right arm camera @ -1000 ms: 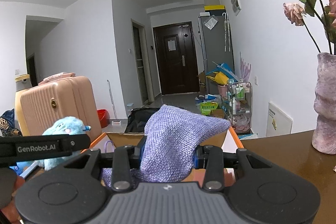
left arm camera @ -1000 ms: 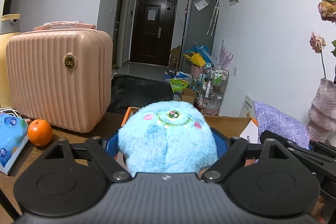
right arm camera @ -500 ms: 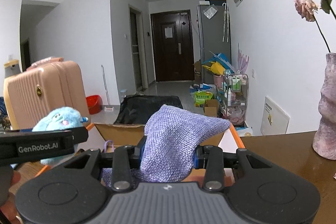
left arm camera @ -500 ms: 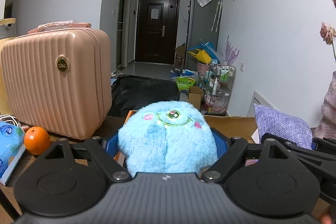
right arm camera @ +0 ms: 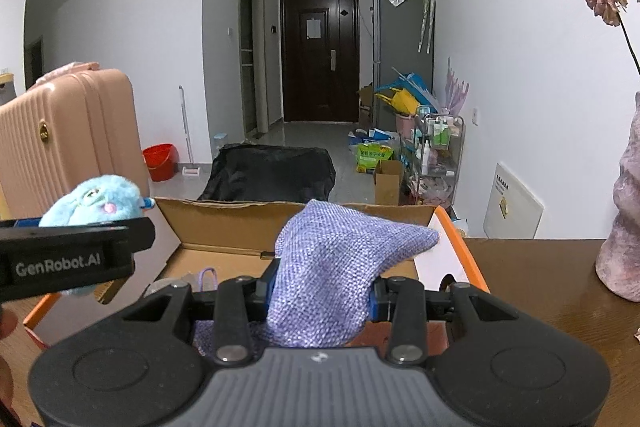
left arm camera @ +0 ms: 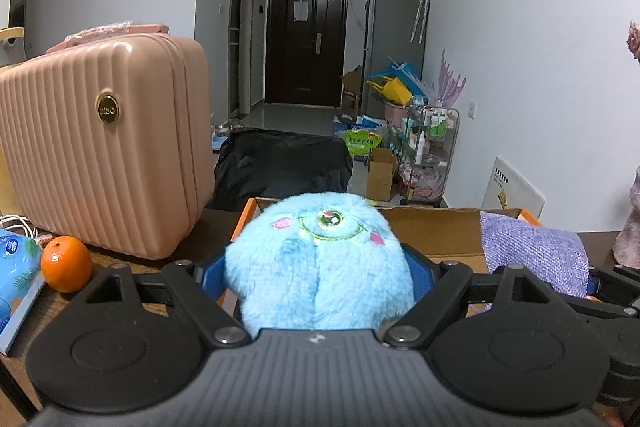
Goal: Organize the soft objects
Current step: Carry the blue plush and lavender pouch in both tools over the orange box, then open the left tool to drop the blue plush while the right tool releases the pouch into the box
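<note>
My left gripper (left arm camera: 320, 263) has a dark grey ribbed body, two round black discs, black linkage arms with silver screws, and blue finger pads (left arm camera: 210, 273). My right gripper (right arm camera: 320, 293) matches. The left one's side reads "GenRobot.AI" in grey.

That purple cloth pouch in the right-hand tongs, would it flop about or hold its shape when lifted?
Probably floppy: the purple pouch bulges above the right tongs and its corner droops sideways. It looks light, since a pinch at its waist carries it. The coarse weave likely grips rather than slips. What is inside, I cannot tell.
</note>
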`<state>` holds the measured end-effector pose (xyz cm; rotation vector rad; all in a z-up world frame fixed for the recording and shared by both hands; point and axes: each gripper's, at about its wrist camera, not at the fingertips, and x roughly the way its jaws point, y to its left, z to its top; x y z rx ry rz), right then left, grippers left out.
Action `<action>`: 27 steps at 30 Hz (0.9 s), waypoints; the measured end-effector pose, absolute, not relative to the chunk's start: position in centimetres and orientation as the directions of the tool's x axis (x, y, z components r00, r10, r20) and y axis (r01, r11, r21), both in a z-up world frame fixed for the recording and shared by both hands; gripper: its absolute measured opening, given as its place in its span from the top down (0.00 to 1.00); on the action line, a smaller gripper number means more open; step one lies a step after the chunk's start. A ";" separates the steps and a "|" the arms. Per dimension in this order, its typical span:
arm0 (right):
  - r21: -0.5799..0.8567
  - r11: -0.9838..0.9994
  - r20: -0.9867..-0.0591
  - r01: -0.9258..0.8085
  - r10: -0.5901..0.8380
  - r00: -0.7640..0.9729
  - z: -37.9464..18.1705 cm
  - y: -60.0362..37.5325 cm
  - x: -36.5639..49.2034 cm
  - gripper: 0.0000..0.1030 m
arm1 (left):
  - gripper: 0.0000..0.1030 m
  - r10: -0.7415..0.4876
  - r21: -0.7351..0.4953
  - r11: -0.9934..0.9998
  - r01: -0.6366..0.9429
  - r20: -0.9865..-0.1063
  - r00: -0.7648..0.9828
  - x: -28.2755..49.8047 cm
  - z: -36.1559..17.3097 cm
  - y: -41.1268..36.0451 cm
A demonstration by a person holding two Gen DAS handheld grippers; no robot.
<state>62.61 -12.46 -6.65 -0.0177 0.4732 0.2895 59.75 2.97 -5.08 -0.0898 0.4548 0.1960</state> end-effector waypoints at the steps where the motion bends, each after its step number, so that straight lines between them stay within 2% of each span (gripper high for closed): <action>1: 0.047 0.959 -0.455 -0.278 0.268 0.849 -6.7 -12.4 62.6 0.63 | 0.17 0.169 -0.040 0.977 -0.209 -0.449 0.877 59.9 -5.2 3.0; 7: 0.033 0.961 -0.467 -0.274 0.257 0.846 -6.5 -12.2 63.3 0.62 | 0.16 0.159 -0.050 0.978 -0.204 -0.463 0.872 60.1 -5.4 3.3; 9: 0.028 0.963 -0.471 -0.269 0.250 0.846 -6.5 -12.1 63.4 0.57 | 0.15 0.151 -0.061 0.977 -0.203 -0.467 0.871 60.1 -5.4 3.6; 11: 0.026 0.965 -0.473 -0.262 0.242 0.847 -6.5 -12.1 63.4 0.56 | 0.15 0.143 -0.072 0.977 -0.199 -0.468 0.872 60.2 -5.4 3.8; 13: 0.023 0.966 -0.473 -0.257 0.237 0.849 -6.5 -12.1 63.4 0.54 | 0.09 0.148 -0.071 0.976 -0.205 -0.472 0.869 60.2 -5.5 3.9; 14: 0.022 0.967 -0.473 -0.254 0.234 0.849 -6.5 -12.1 63.4 0.45 | 0.06 0.150 -0.074 0.975 -0.209 -0.471 0.869 60.2 -5.5 3.9; 15: 0.024 0.968 -0.474 -0.249 0.231 0.850 -6.5 -12.1 63.5 0.33 | 0.05 0.153 -0.075 0.975 -0.211 -0.466 0.871 60.1 -5.5 3.9; 17: 0.031 0.972 -0.470 -0.235 0.222 0.855 -6.4 -12.3 63.5 0.17 | 0.00 0.158 -0.072 0.974 -0.216 -0.464 0.871 60.0 -5.5 4.0; 18: 0.034 0.973 -0.464 -0.229 0.218 0.858 -6.4 -12.5 63.4 0.12 | 0.00 0.160 -0.075 0.973 -0.218 -0.464 0.871 59.9 -5.5 4.0; 21: 0.038 0.976 -0.457 -0.213 0.206 0.865 -6.3 -12.8 63.5 0.04 | 0.00 0.159 -0.084 0.971 -0.224 -0.475 0.866 60.0 -5.5 4.2; 27: 0.040 0.978 -0.456 -0.205 0.201 0.867 -6.4 -13.2 63.7 0.03 | 0.00 0.159 -0.097 0.967 -0.234 -0.488 0.858 60.1 -5.7 4.5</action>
